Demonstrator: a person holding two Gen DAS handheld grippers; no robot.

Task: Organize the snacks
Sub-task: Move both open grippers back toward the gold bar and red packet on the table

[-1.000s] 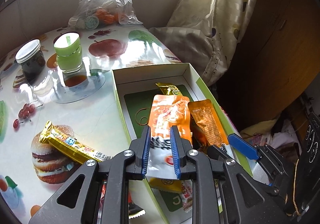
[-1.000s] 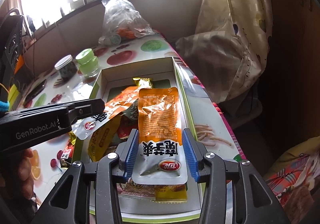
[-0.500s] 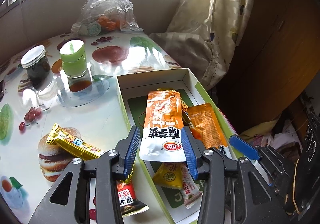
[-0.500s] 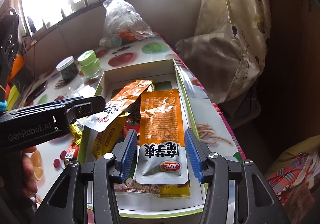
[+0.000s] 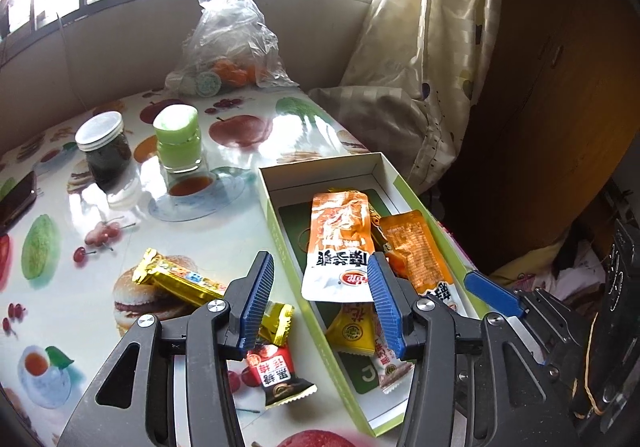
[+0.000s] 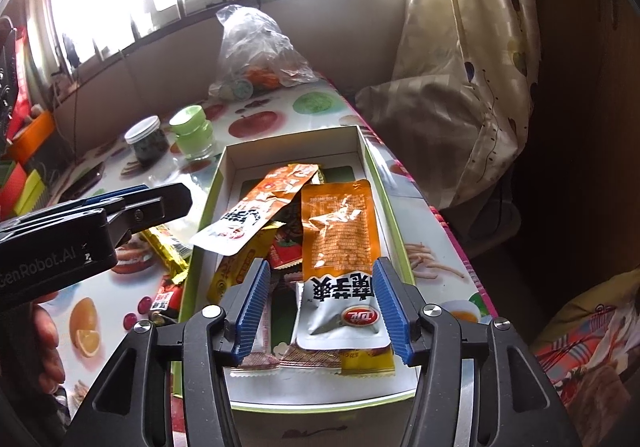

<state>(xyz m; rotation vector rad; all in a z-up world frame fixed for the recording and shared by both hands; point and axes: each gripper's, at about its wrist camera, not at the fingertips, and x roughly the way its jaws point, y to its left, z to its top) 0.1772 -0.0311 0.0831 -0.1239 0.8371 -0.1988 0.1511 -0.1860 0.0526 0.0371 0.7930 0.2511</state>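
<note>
A white box with a green rim (image 5: 276, 215) (image 6: 208, 207) holds several snack packets. An orange and white packet (image 5: 340, 247) (image 6: 256, 211) lies in it on top of the others, beside a second orange packet (image 5: 412, 247) (image 6: 340, 243). My left gripper (image 5: 320, 303) is open and empty above the box's left wall. My right gripper (image 6: 320, 307) is open and empty around the second packet's white end. A gold bar (image 5: 176, 281) and a red and black candy (image 5: 276, 379) lie on the table left of the box.
The fruit-print table (image 5: 120, 207) carries a dark jar (image 5: 104, 151), a green-lidded jar (image 5: 178, 145), a phone (image 5: 16, 199) at the left edge and a clear plastic bag (image 5: 228, 47) at the back. A curtain and cushion (image 5: 400, 115) lie beyond the right edge.
My left gripper opened, let the orange and white packet drop into the box, and drew back to the left. My right gripper opened wider and stayed over the second packet.
</note>
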